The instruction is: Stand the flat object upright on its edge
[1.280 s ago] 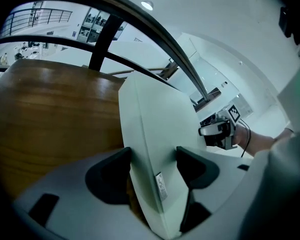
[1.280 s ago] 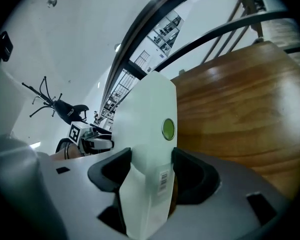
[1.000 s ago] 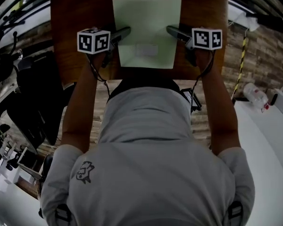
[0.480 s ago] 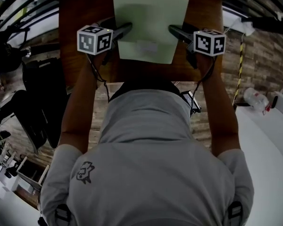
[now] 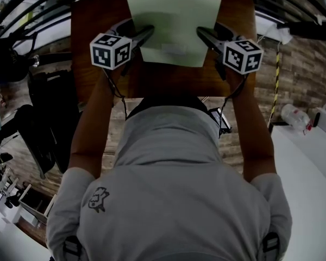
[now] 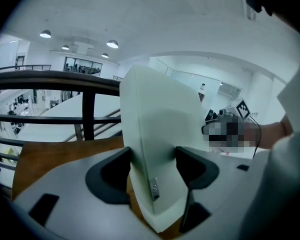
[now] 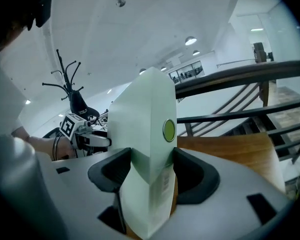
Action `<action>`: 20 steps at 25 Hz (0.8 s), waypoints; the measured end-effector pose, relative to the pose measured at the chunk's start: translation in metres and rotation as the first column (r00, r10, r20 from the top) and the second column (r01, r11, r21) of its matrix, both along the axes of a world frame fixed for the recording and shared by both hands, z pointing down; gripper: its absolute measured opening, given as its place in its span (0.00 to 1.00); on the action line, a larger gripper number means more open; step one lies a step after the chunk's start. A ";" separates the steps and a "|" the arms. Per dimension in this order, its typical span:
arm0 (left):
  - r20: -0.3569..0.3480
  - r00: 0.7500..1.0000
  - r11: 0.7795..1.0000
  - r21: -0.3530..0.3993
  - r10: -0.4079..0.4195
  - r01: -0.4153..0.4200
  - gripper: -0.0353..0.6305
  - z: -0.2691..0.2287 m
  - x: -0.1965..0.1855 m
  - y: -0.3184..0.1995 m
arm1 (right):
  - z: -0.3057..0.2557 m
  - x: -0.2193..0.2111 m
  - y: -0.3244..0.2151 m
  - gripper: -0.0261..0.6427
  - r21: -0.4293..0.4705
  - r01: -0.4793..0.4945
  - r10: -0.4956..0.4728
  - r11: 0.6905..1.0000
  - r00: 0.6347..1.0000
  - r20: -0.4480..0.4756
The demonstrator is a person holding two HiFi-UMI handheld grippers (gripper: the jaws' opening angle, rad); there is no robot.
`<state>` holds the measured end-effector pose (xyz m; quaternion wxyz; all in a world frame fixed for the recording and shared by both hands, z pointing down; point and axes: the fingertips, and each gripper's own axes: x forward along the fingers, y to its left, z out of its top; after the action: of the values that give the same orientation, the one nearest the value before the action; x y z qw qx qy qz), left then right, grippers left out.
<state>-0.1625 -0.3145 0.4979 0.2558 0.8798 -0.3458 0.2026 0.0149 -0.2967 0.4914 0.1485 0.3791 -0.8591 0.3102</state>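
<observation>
- Head view: a pale green, thin rectangular cardboard box [image 5: 174, 20] is over the far half of the brown wooden desk [image 5: 92, 31], midway between its left and right edges.
- The box is tilted, its far end raised toward the camera and its near end low. Whether that low end touches the desk cannot be told.
- A pale label [image 5: 174, 49] sits on the broad upper face, near the low end.
- The left gripper [image 5: 144, 34] grips the box's left side and the right gripper [image 5: 205, 34] its right side, level with each other.
- Each gripper carries a white cube with black square markers, left [image 5: 111, 50] and right [image 5: 242, 55]. The person's grey shirt [image 5: 168, 189] fills the lower frame.
- Left gripper view: both dark jaws press on the two broad faces of the box [image 6: 160, 119], so this claw is closed on it, fairly wide.
- The narrow side face points at the camera and carries a small printed tag [image 6: 153, 188]. The box leans up and away above the desk's wood [image 6: 55, 159].
- A dark railing [image 6: 55, 79] runs behind it.
- Right gripper view: the jaws clamp the box [image 7: 145, 134] in the same way, one on each broad face.
- The narrow side face shows a round green sticker [image 7: 169, 129] and, lower down, a barcode label [image 7: 165, 182].
- The desk's far right corner [image 7: 262, 144] lies beside the box, and a black coat stand [image 7: 70, 84] rises at the left.
</observation>
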 end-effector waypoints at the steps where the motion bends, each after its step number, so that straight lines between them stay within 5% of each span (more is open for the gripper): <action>1: -0.001 1.000 1.000 0.015 -0.002 0.002 0.49 -0.002 0.000 -0.002 | -0.003 0.000 -0.002 0.42 0.019 0.000 0.000 1.000 1.000 -0.007; 20: 0.079 0.997 0.974 0.225 -0.013 -0.006 0.47 0.006 0.005 -0.031 | 0.005 0.003 -0.030 0.42 0.307 0.012 0.024 0.951 0.993 -0.113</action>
<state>-0.1574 -0.3453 0.5039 0.1407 0.8937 -0.3780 0.1966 0.0176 -0.3272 0.4967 0.1360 0.4175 -0.8857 0.1507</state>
